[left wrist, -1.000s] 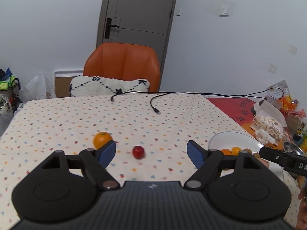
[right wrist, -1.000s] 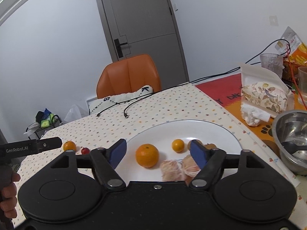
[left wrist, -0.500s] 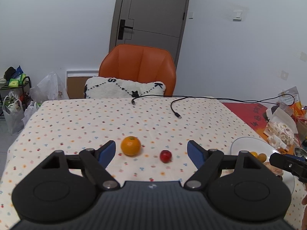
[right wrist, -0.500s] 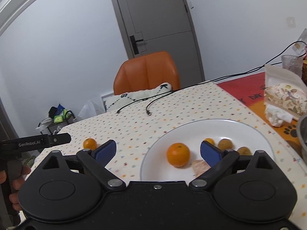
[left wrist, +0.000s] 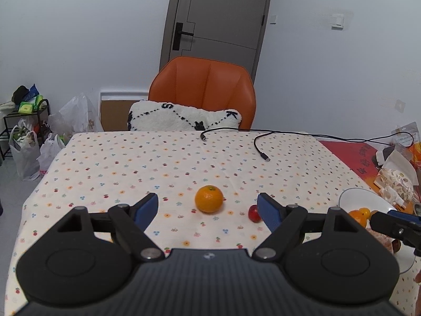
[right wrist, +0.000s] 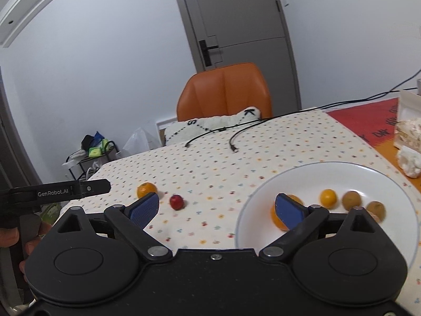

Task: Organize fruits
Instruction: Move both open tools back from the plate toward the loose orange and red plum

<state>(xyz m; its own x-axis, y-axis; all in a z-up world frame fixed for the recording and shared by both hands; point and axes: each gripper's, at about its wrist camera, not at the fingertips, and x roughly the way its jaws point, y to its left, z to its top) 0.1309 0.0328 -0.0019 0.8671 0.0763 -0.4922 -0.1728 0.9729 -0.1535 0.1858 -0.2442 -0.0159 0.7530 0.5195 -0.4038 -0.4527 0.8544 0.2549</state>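
Between the left gripper fingers, the orange now sits centred

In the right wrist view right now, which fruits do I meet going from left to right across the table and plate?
Orange on the cloth → small red fruit → orange on the white plate, partly behind a gripper finger → small yellow-orange fruit → two brownish fruits.

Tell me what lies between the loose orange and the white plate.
The small red fruit lies between the orange and the plate; otherwise bare tablecloth, in the right wrist view.
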